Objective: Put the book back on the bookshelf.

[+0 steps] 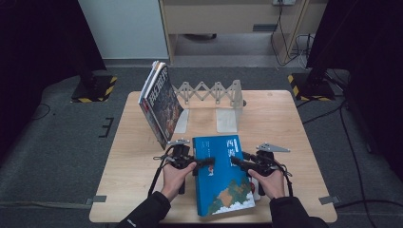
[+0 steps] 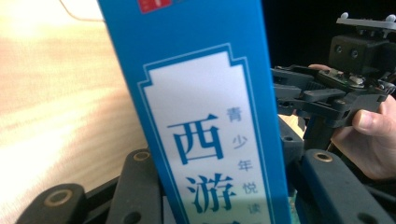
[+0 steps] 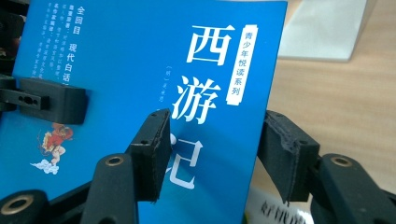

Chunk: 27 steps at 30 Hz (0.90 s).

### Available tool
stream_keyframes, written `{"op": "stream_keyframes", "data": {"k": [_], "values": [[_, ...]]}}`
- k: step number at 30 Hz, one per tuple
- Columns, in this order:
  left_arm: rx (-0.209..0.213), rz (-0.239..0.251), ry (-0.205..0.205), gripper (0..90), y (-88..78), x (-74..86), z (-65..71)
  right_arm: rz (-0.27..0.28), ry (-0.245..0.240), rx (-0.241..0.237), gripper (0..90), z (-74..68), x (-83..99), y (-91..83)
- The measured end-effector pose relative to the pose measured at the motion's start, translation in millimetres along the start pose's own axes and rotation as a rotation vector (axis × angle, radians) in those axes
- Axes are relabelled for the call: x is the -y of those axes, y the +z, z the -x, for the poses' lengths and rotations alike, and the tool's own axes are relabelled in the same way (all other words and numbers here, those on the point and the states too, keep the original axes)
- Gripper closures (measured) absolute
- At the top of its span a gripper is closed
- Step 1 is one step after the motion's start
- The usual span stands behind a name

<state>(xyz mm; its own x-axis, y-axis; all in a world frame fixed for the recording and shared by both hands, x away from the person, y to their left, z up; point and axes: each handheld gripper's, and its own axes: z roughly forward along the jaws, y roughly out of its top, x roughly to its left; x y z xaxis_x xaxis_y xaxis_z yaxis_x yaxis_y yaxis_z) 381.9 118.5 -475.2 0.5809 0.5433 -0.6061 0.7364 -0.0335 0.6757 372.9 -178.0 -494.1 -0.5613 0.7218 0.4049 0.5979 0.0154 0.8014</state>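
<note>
A blue book [image 1: 223, 183] with white Chinese title lettering lies near the table's front edge, between both grippers. My left gripper [image 1: 205, 163] has its jaws on either side of the book's spine [image 2: 210, 116], pressed against it. From the other side my right gripper [image 1: 236, 163] straddles the book's right edge [image 3: 219, 93], one pad [image 3: 152, 154] on the front cover and the other pad [image 3: 285, 158] behind the edge. The right gripper [image 2: 299, 93] and a thumb appear beyond the spine in the left gripper view. One left jaw [image 3: 51, 100] rests on the cover in the right gripper view.
Two books [image 1: 161, 102] lean at the back left of the wooden table [image 1: 285, 123] against an expanding lattice bookend [image 1: 214, 91] with pale plates [image 1: 227, 118]. A white item [image 1: 258, 189] peeks from under the blue book by the right hand.
</note>
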Motion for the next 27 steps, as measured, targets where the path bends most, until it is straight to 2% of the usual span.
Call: {"op": "stream_keyframes", "data": {"k": [5,7,10,13,15,16,20,23,25,27], "values": [[0.011,0.017,0.025,57.6,-5.2,-3.5,1.7,0.041,-0.003,-0.034,45.2,0.9,-4.8,-0.5],[0.018,0.012,0.036,57.7,-4.9,-2.6,2.3,0.058,0.000,-0.047,40.9,2.3,-3.0,0.8],[0.022,-0.005,0.033,57.7,-3.8,-1.4,1.1,0.036,0.017,-0.073,34.2,4.7,1.5,5.4],[0.026,-0.010,0.018,57.7,-3.4,-0.5,-0.9,0.018,0.071,-0.093,32.2,9.2,5.3,8.0],[0.024,-0.012,0.009,57.7,-2.9,-0.6,-0.9,0.015,0.096,-0.107,35.6,10.8,6.6,9.2],[0.024,-0.014,0.009,57.8,-2.9,-1.1,-0.6,0.013,0.093,-0.112,35.7,10.5,6.2,9.1],[0.026,-0.006,0.043,58.2,-4.8,-5.3,3.3,0.020,0.085,-0.095,39.0,8.6,2.2,5.8],[0.030,0.016,0.062,59.1,-7.9,-9.9,6.9,0.072,0.063,-0.088,42.1,6.0,-5.6,1.1],[0.035,0.063,0.102,59.5,-13.3,-19.5,12.9,0.112,0.033,-0.083,43.1,2.9,-12.5,-1.3],[0.039,0.094,0.140,60.0,-15.7,-24.3,17.2,0.176,0.010,-0.081,45.6,1.0,-18.2,-3.9]]}}
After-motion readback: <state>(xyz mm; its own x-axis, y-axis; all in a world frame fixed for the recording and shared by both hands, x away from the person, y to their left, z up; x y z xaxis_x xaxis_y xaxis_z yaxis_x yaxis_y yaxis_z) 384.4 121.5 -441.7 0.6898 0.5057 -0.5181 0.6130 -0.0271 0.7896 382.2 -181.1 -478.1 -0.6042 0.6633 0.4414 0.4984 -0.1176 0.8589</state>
